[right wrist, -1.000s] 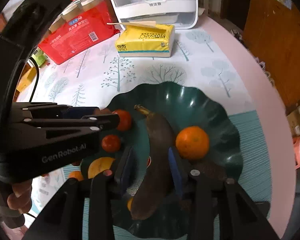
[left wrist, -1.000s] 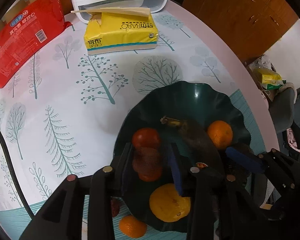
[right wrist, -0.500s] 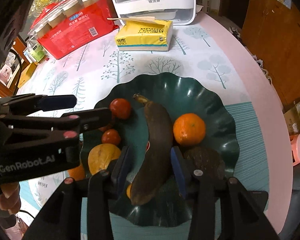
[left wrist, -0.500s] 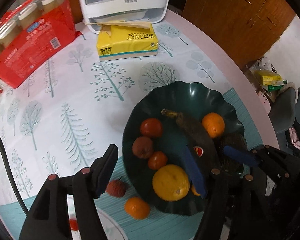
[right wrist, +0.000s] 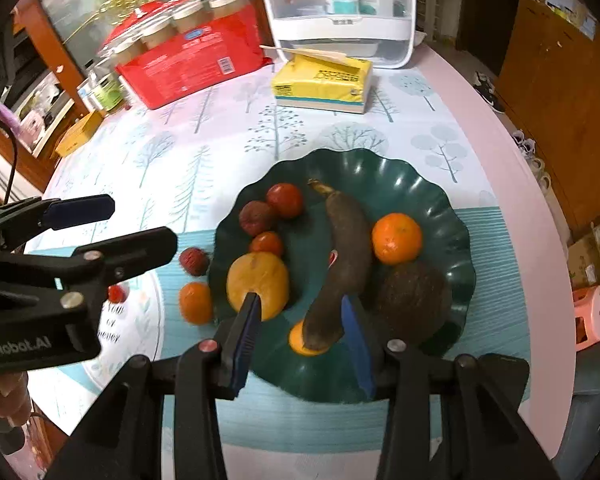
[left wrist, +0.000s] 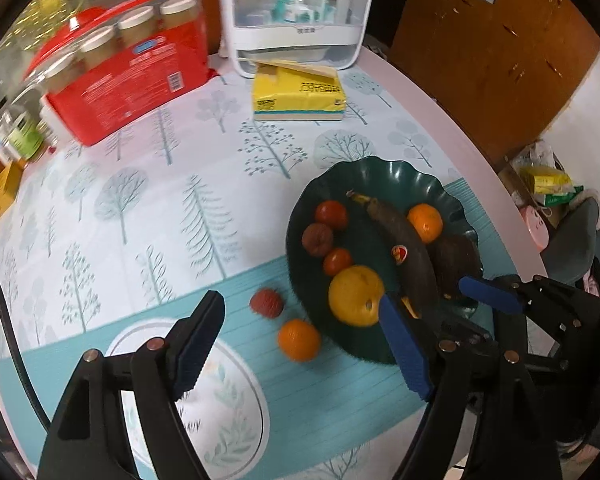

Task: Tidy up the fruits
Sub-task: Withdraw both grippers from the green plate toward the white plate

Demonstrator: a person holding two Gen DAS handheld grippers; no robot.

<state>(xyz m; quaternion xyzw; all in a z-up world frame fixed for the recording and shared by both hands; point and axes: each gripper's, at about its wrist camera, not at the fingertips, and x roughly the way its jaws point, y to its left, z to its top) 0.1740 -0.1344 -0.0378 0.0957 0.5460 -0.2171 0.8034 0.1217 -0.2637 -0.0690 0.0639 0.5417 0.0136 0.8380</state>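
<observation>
Stragglers left to collect beside the green plate (left wrist: pixel 384 172).

Both claws spread and empty: left claw (left wrist: pixel 300 344) over the surface, lychee (left wrist: pixel 266 303) and small orange (left wrist: pixel 299 339) at the plate's 8 o'clock; right claw (right wrist: pixel 300 328) by the banana (right wrist: pixel 342 256). Next: pinch one gently, lift into plate.

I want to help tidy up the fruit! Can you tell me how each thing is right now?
left tool: open, empty.
right tool: open, empty, over the bowl.
green bowl: upright, holding fruit.
banana: dark, lying in the bowl.
small orange: on the table, outside the bowl.
red lychee: on the table, outside the bowl.
tissue box: flap open.
</observation>
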